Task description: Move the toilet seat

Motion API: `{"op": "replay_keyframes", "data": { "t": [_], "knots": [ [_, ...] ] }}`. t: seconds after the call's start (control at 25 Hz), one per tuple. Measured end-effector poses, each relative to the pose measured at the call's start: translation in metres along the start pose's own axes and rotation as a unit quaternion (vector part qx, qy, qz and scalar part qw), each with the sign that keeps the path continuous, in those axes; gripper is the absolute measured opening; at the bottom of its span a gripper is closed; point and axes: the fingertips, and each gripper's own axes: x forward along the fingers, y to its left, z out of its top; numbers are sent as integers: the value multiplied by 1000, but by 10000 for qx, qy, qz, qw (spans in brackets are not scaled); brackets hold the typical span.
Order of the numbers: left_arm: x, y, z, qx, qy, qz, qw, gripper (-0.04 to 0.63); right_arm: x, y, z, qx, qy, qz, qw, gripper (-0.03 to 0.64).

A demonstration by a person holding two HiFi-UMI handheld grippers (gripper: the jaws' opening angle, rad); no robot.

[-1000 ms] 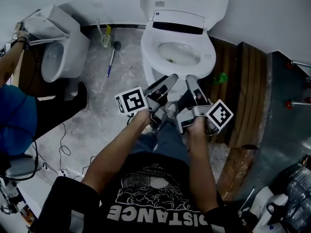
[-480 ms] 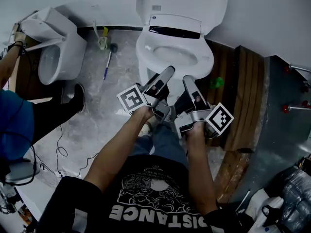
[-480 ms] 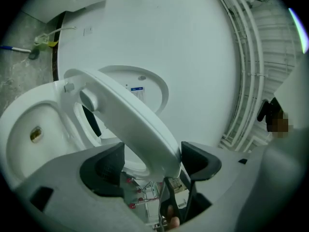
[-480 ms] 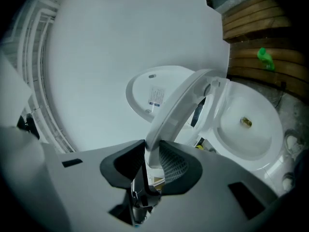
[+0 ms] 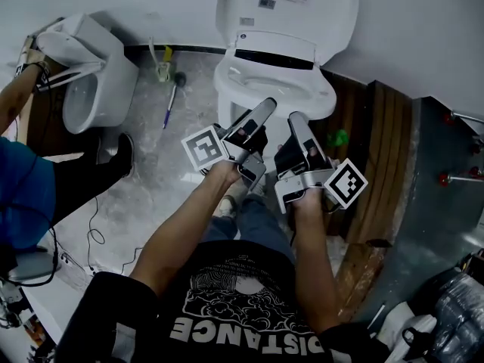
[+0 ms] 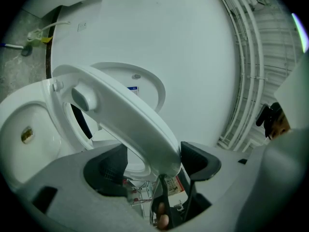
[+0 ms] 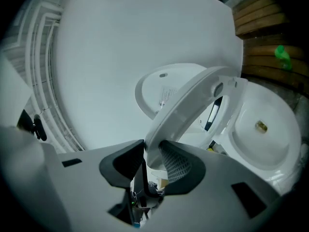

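**Item: toilet seat (image 6: 126, 116), white, being lifted.** It is tilting up off the bowl (image 7: 263, 129) and hanging between the bowl and the raised lid (image 5: 287, 6), which is leaning back against the white wall. Its front rim is sitting at the two grippers.

**Left gripper (image 5: 261, 116).** Jaws are standing wide apart and released. The seat's rim is passing between them, close to the right-hand pad and clear of the other. Marker cube (image 5: 204, 151) is facing up.

**Right gripper (image 7: 152, 161).** Clenched on the seat's front rim, with both dark pads pressing its two faces. Marker cube (image 5: 346, 181) is facing up.

**Operator.** Standing directly before the bowl in a black printed shirt, with both forearms reaching forward.

**Surroundings.**
- A second white toilet (image 5: 91, 74) is standing at far left.
- Another person's arm (image 5: 17, 97) is reaching towards it.
- A long-handled brush (image 5: 172, 97) is lying on the grey floor between the two toilets.
- Wooden boards (image 5: 382, 142) are lying to the right, with a small green object (image 5: 338, 138) beside them.
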Motion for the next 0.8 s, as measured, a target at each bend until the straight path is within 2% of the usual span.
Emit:
{"op": "replay_keyframes", "data": {
  "t": [0.24, 0.48, 0.8],
  "knots": [
    [14, -16, 12, -129, -55, -13, 9999, 350, 12, 17, 9, -117, -52, 152, 9998, 120],
    [15, -41, 19, -205, -116, -33, 9997, 351, 14, 36, 4, -292, 43, 261, 9992, 175],
    [64, -20, 49, -250, -235, 209, 9992, 351, 64, 13, 45, -203, 33, 225, 9995, 259]
  ]
}}
